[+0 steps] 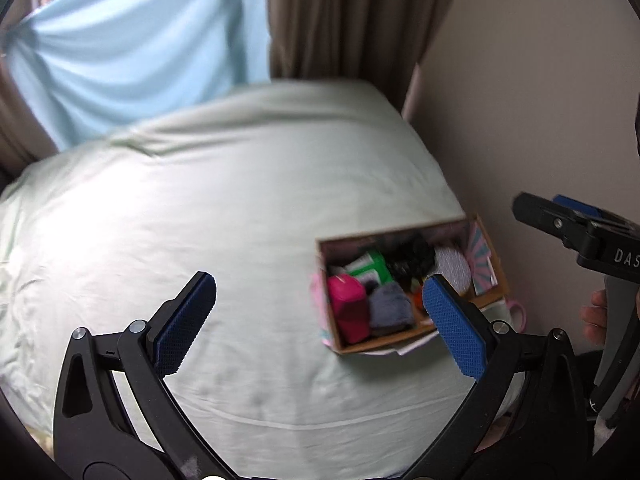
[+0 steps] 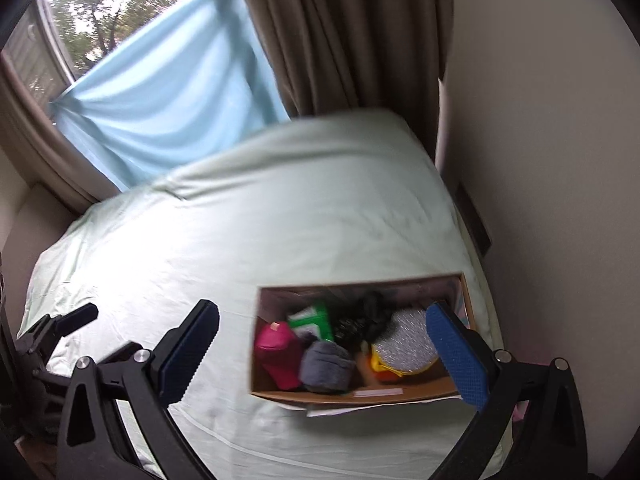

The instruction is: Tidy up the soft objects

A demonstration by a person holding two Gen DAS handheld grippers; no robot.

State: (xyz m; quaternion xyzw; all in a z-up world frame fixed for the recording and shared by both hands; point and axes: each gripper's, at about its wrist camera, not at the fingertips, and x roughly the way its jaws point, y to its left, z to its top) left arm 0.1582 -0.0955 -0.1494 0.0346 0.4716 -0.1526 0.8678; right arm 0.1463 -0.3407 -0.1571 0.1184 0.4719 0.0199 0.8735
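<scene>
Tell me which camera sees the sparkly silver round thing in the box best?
The right wrist view: the silver round pad looks big, lying atop the other soft things in the cardboard box. The left wrist view shows it smaller, partly behind that gripper's blue finger.

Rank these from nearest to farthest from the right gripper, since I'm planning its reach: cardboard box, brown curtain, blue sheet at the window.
By the right wrist view, from the right gripper:
1. Cardboard box, just ahead on the bed.
2. Brown curtain, beyond the bed.
3. Blue sheet, far left; close to the curtain's distance.

Bed (image 2: 280, 220) w/ pale green sheet, lightly wrinkled. Only a cardboard box (image 2: 400, 396) sits on it, near the right edge by the wall, packed with soft items. White paper (image 2: 332, 411) sticks out under its front edge.
</scene>
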